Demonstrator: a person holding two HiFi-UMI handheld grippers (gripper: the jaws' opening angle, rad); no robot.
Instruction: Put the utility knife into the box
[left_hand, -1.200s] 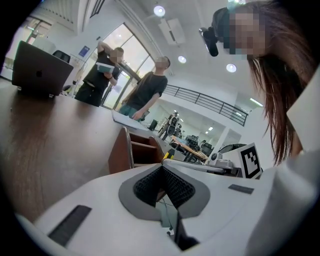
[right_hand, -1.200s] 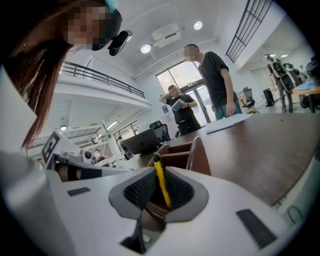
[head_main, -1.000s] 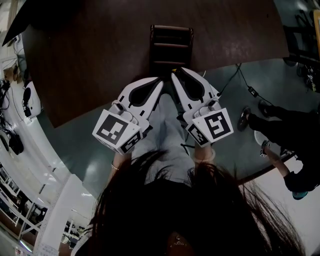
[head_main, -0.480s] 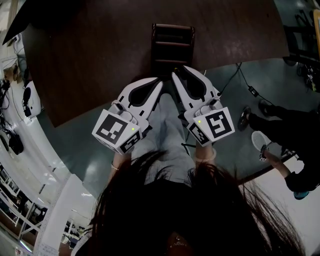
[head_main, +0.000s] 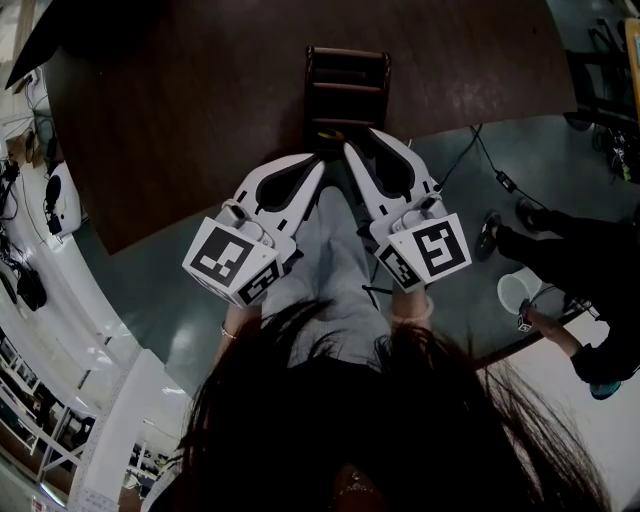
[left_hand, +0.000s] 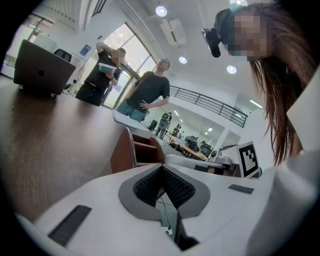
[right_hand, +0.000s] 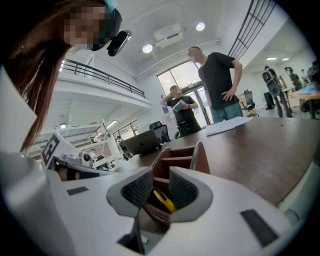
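The wooden box (head_main: 345, 70) with open compartments stands on the brown table, just ahead of both grippers. The yellow utility knife (head_main: 330, 133) lies in the box's nearest compartment. In the right gripper view the knife (right_hand: 164, 200) shows through the gap between the jaws, inside the box (right_hand: 177, 155), touching neither pad. My right gripper (head_main: 358, 142) (right_hand: 160, 182) is open by a narrow gap and holds nothing. My left gripper (head_main: 322, 162) (left_hand: 161, 167) is shut and empty, beside the right one, with the box (left_hand: 135, 155) just beyond it.
The dark brown table (head_main: 200, 100) spreads around the box. A laptop (left_hand: 42, 70) sits far across it, and papers (right_hand: 230, 126) lie near two standing people. Cables (head_main: 490, 165) run on the floor at right, where a seated person holds a white cup (head_main: 518, 290).
Both grippers have barely moved. The yellow knife shows a little more plainly in the box's near compartment. The person at right has brought a white cup leftward.
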